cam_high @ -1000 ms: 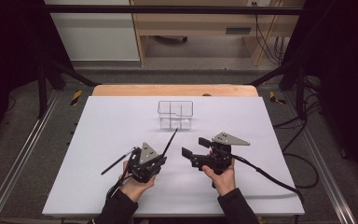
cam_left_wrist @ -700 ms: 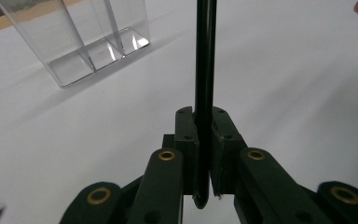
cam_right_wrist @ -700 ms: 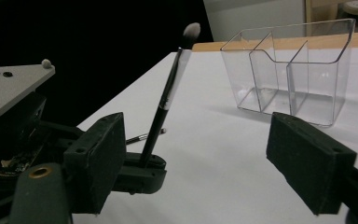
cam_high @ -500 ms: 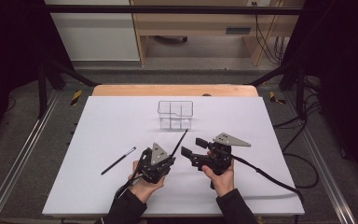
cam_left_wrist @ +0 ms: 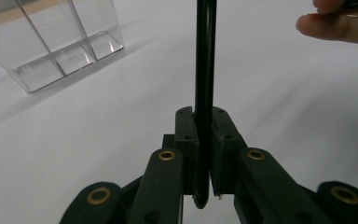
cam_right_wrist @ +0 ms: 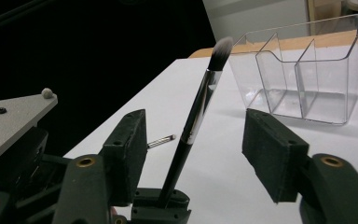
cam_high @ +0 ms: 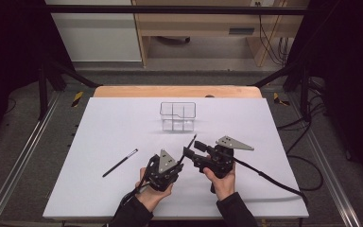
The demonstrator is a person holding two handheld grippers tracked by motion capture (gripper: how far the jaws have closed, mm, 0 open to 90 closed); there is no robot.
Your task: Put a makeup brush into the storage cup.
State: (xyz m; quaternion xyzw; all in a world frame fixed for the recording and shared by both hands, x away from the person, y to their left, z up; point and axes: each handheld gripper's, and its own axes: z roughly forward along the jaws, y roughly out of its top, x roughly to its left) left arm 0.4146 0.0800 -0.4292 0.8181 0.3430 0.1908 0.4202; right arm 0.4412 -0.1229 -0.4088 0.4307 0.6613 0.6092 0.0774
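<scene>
The brush [cam_right_wrist: 193,122] has a glossy black handle, a shiny metal ferrule and soft bristles. The organiser [cam_right_wrist: 303,70] is clear, glossy plastic. The table [cam_high: 123,123] looks matt white (paper-like), and the left gripper [cam_left_wrist: 204,140] looks matt black.

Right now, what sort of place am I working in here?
Most likely a lab recording station, not a home: a white table ringed by black curtains, metal floor rails and loose cables. On it stand a clear organizer and makeup brushes, one clamped in the left gripper.
</scene>
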